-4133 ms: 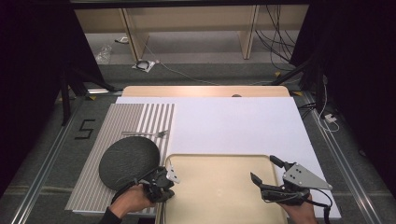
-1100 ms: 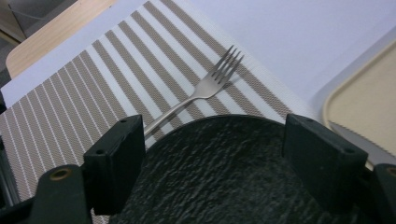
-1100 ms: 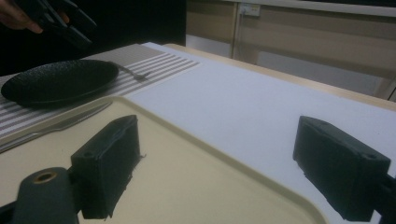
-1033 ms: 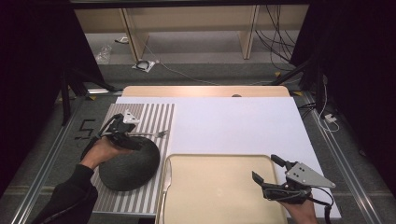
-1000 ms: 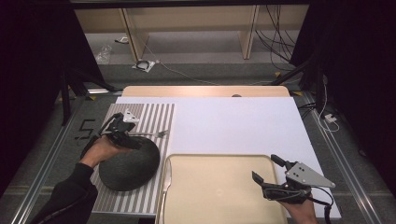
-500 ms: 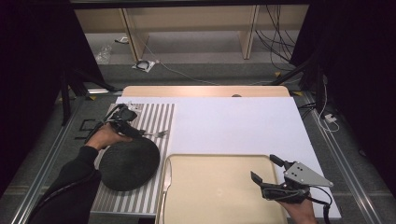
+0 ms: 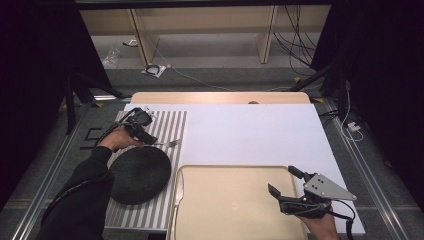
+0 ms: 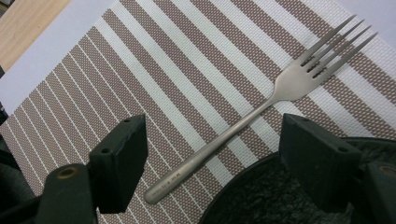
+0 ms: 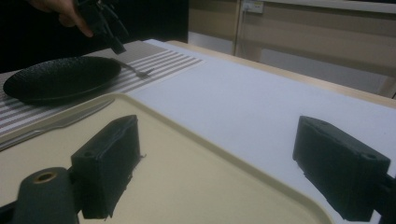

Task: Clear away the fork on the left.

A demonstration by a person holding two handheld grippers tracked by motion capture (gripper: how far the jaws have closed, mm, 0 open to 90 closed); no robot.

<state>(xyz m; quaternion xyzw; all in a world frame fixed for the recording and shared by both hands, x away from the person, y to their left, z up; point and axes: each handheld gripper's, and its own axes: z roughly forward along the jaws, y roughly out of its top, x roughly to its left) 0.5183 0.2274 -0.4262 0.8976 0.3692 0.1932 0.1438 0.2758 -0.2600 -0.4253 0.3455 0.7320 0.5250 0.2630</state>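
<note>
A steel fork [image 8: 252, 116] lies flat on the striped placemat [image 8: 154, 70], tines toward the white sheet. My left gripper [image 8: 210, 158] hovers open over its handle, one jaw on each side and neither touching. From above, the left gripper [image 7: 148, 138] sits at the mat's far part, just behind the black plate [image 7: 139, 174], with the fork [image 7: 167, 143] pointing right. My right gripper [image 7: 283, 181] stands open and empty over the beige tray [image 7: 235, 200]. In the right gripper view, that gripper [image 9: 224, 172] faces the tray [image 9: 187, 154], with the plate [image 9: 60, 77] farther off.
A knife [image 7: 178, 192] lies along the tray's left rim. The white sheet [image 7: 250, 135] covers the table's middle and right. The wooden table edge [image 7: 220, 97] runs along the back. The person's left sleeve [image 7: 80, 200] lies across the mat's left side.
My left gripper has moved from the near edge of the plate up to the far part of the mat and now stands over the fork handle. The right gripper has stayed put.
</note>
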